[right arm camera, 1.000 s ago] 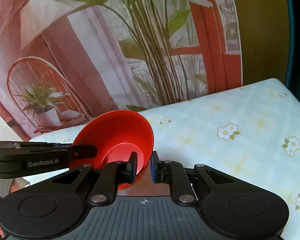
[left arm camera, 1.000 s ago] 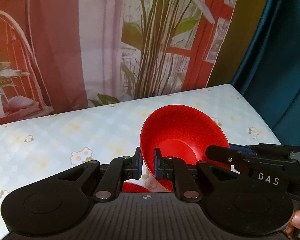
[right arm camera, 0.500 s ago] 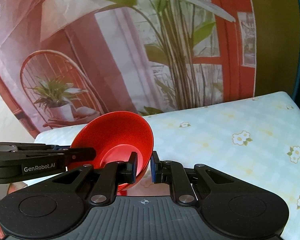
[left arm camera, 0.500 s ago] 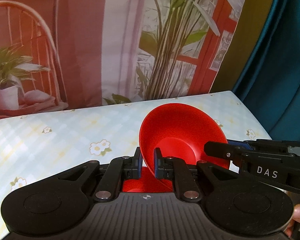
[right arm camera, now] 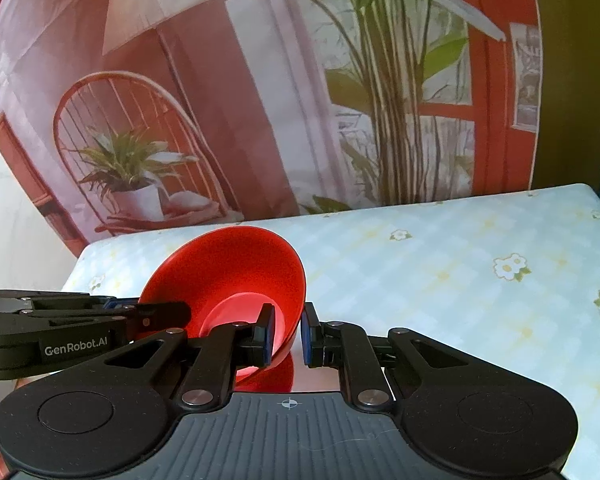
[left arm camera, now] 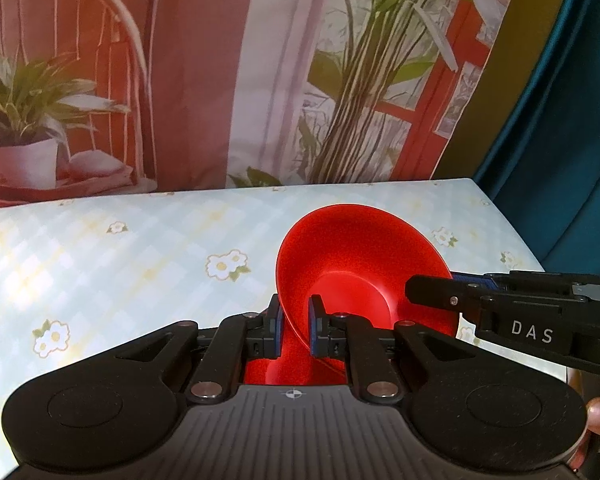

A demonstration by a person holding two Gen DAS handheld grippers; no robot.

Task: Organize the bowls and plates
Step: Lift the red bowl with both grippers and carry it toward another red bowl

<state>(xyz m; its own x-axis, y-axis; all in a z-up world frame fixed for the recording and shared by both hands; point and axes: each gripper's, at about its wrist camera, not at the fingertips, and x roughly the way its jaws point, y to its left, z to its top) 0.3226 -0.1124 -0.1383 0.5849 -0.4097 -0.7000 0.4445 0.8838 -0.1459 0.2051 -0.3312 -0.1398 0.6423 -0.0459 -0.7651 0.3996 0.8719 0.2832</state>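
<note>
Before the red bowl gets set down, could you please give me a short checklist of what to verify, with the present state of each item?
1. Left tongs shut on the red bowl rim: ok.
2. Right tongs shut on the opposite rim: ok.
3. Bowl level: not ok, it tilts, its opening turned toward the cameras.
4. Bowl holds nothing: ok.
5. Bare tablecloth beyond the bowl for setting it down: ok.
6. Other plates and bowls to stack with: cannot tell, none in view.
</note>
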